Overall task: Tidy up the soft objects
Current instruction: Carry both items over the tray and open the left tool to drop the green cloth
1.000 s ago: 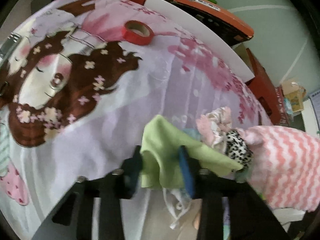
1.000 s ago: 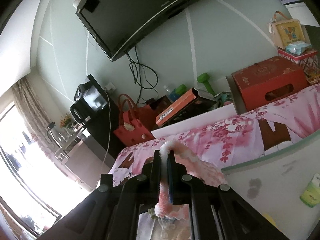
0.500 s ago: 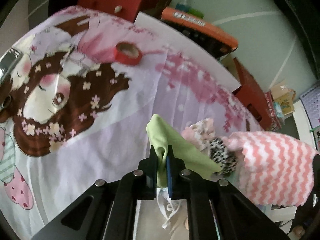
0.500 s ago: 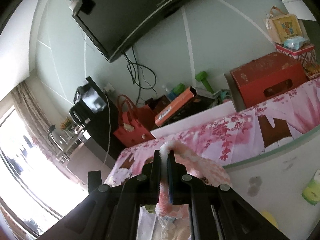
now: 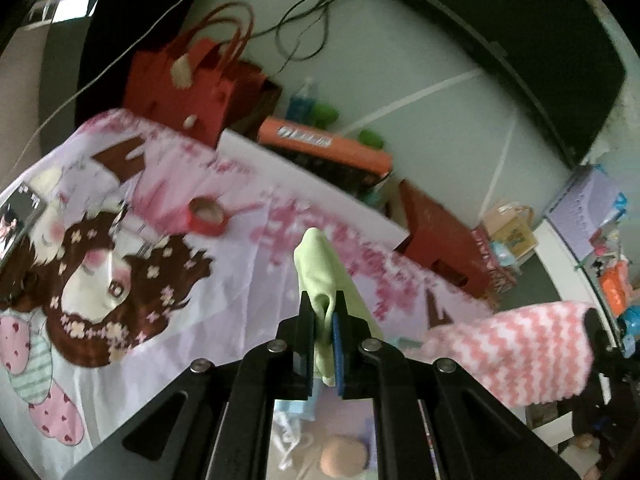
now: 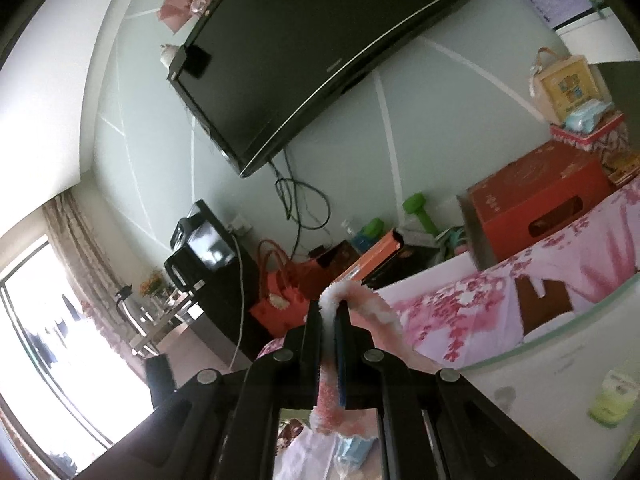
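My left gripper [image 5: 323, 306] is shut on a light green cloth [image 5: 318, 264] and holds it lifted above the pink cartoon-print sheet [image 5: 240, 280]. The cloth hangs down between the fingers. My right gripper [image 6: 329, 312] is shut on a fluffy pink and white zigzag cloth [image 6: 368, 304], held high and facing the wall. The same zigzag cloth [image 5: 516, 352] shows at the right of the left wrist view, hanging in the air.
A red tape roll [image 5: 207, 216] lies on the sheet. A phone [image 5: 18, 210] lies at the sheet's left edge. A red bag [image 5: 192, 76], an orange box [image 5: 324, 148] and a red box [image 5: 444, 240] stand behind. A TV [image 6: 320, 48] hangs on the wall.
My left gripper closed on the green cloth and lifted it off the pile; the view tilted up toward the wall. My right gripper stays raised, shut on the zigzag cloth.
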`<state>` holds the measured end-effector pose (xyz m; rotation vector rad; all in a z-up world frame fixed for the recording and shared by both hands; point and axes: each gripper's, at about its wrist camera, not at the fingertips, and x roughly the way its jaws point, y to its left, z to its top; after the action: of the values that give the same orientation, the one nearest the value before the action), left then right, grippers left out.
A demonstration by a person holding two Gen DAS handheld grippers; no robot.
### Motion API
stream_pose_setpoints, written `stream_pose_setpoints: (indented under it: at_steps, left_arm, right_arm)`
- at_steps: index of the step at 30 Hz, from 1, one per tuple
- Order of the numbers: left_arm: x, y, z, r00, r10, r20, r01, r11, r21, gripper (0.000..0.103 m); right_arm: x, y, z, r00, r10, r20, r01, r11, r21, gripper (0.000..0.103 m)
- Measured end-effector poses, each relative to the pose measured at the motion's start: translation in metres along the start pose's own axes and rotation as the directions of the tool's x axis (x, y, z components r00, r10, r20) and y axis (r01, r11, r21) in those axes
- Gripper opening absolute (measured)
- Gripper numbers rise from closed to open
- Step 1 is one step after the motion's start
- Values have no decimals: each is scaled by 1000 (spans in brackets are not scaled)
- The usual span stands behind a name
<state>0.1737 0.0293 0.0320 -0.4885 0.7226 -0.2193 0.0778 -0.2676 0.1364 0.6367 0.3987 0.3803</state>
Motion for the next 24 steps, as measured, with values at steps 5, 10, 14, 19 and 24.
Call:
stream_pose_setpoints:
  at_steps: [5, 10, 14, 19, 24]
  left_arm:
    - [-5, -26, -2, 996, -80, 32, 78, 995, 63, 7]
    - [-8, -62, -10, 986, -162, 50, 153, 977, 148, 7]
    - [-7, -91, -22, 976, -215, 34, 204, 955, 215, 7]
    - [3, -128, -41, 958, -287, -22, 282, 920, 272, 7]
    - [19, -160, -64, 959, -275, -74, 283, 891, 354, 7]
  right_arm:
    - [-16, -15, 8, 998, -54, 40, 53, 998, 23, 6]
    - [-47, -32, 22, 985, -124, 116, 119, 992, 45, 6]
    - [-77, -46, 34, 964, -191, 186, 182, 981, 66, 6]
    - [-105, -65, 43, 934, -267, 235, 250, 963, 103, 6]
    - [-113, -84, 45, 909, -346, 232, 325, 937, 126, 6]
